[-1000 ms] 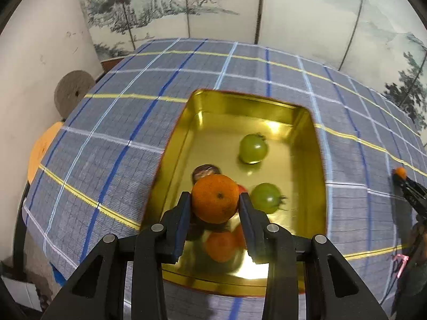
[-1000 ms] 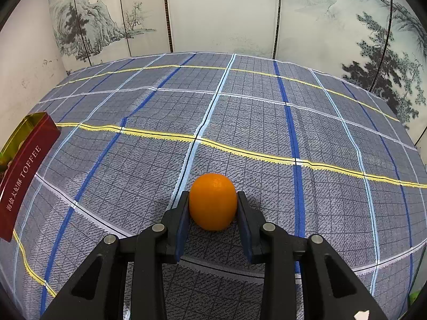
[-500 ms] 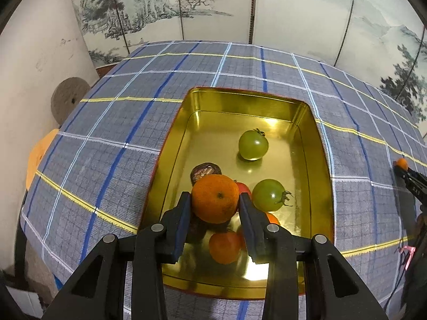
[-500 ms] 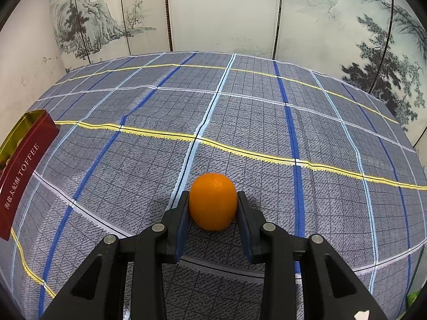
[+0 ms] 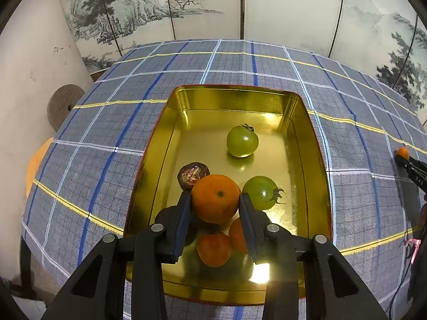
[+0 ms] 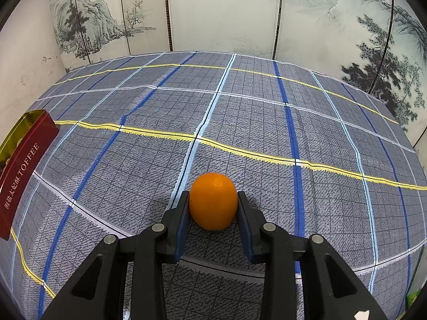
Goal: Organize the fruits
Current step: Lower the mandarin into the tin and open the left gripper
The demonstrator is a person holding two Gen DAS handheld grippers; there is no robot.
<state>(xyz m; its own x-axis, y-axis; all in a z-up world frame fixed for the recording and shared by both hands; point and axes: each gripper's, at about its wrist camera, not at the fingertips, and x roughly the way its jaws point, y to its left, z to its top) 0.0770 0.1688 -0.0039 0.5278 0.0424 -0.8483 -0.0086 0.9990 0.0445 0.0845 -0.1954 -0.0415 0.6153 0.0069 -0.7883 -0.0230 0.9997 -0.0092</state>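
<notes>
A: Left gripper [image 5: 215,204] is clamped on a mandarin [image 5: 215,202], both pads pressed to its sides, and it hangs above the near half of the gold tin [image 5: 315,144].

B: And inside the tin? I count two green tomatoes: one [image 5: 242,141] toward the far wall, the other [image 5: 260,192] just right of the held mandarin.

A: Right. There's also a dark brown fruit [image 5: 193,175] just left of the held mandarin, and two small orange-red fruits on the tin floor beneath the gripper: one [image 5: 214,249] plainly seen, the other [image 5: 237,236] half hidden by a finger.

B: Over to the right gripper [image 6: 213,208], well away from the tin on the checked tablecloth [image 6: 240,122].

A: Its jaws are pinching a smooth orange [image 6: 213,201]. Whether that fruit touches the cloth, I can't tell.

B: The tin's red side, lettered TOFFEE, sits at the far left of that view.
</notes>
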